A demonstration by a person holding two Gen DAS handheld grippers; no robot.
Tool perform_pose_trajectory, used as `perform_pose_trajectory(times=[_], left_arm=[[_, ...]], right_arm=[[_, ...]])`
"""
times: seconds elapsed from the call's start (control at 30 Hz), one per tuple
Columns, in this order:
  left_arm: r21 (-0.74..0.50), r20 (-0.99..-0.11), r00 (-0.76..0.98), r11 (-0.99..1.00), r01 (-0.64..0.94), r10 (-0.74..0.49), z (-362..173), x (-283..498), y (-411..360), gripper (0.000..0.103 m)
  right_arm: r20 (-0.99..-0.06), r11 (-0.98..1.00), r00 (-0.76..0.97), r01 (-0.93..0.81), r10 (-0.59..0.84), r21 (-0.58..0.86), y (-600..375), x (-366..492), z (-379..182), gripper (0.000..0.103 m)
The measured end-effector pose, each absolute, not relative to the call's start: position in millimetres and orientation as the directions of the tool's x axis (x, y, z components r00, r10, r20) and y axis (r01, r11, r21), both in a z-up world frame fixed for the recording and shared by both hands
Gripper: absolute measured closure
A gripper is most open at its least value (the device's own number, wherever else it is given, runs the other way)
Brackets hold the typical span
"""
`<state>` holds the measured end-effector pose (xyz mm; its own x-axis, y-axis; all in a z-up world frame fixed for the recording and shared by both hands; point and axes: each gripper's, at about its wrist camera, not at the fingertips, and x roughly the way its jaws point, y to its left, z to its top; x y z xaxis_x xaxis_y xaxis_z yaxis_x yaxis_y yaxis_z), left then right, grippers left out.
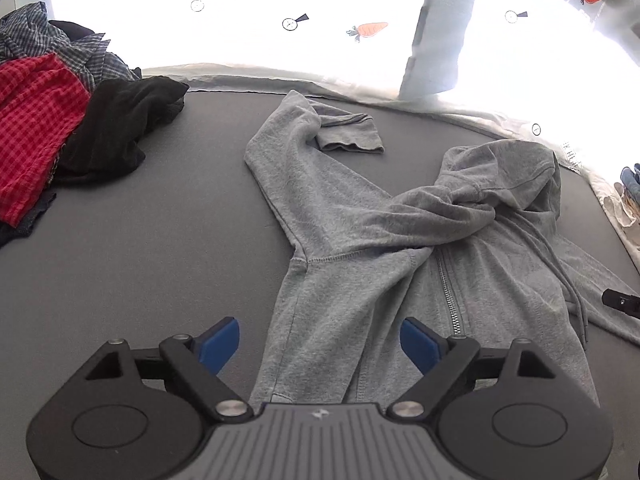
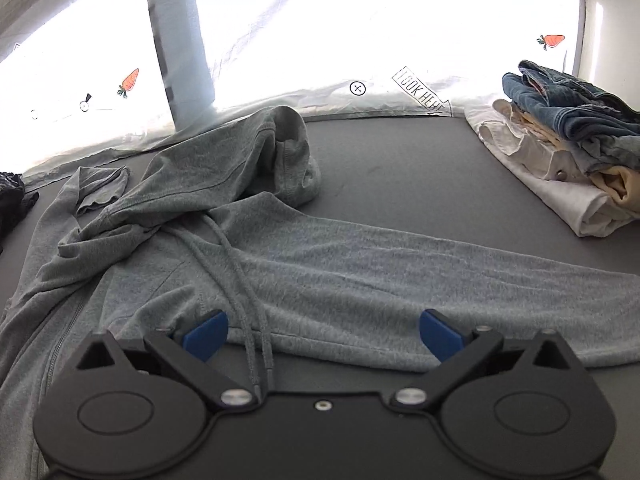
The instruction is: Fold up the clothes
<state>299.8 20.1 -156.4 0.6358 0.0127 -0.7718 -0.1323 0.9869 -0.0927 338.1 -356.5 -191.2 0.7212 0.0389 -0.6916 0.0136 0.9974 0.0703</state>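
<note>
You hold both the left gripper (image 1: 320,342) and right gripper (image 2: 322,334) with jaws spread and empty over the grey hoodie (image 1: 360,240), laid flat for folding, unsorted clothes (image 1: 60,120) at ten o'clock, folded stack (image 2: 560,152) at two o'clock.

Left gripper (image 1: 320,344): black linkage arms, round black side housings, silver pivot screws, blue pads on the fingers (image 1: 221,342), ribbed grey centre plate bearing a small pale emblem. Right gripper (image 2: 322,336): same black arms and round housings, silver screws at the pivots, blue finger pads (image 2: 440,334), smooth black centre plate with one small screw.
</note>
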Motion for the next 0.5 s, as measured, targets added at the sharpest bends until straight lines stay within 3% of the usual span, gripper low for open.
perform_pose_trajectory(times=[0.2,0.3,0.5], left_arm=[[-0.059,-0.778,0.628,0.998,-0.019,-0.034,-164.7,371.8,-10.2,0.015],[-0.042,-0.785,0.616,0.998,0.051,-0.064,-173.4,403.2,-27.8,0.014],[0.133,-0.78,0.624,0.962,0.237,-0.046,-194.1,435.3,-73.3,0.014]], right_arm=[[-0.707,0.982,0.696,0.187,-0.124,0.012,-384.1,389.3,-236.3,0.0],[-0.624,0.979,0.766,0.202,-0.157,0.001,-384.3,383.9,-246.4,0.0],[-0.626,0.98,0.764,0.201,-0.158,-0.001,-383.8,384.5,-243.7,0.0]])
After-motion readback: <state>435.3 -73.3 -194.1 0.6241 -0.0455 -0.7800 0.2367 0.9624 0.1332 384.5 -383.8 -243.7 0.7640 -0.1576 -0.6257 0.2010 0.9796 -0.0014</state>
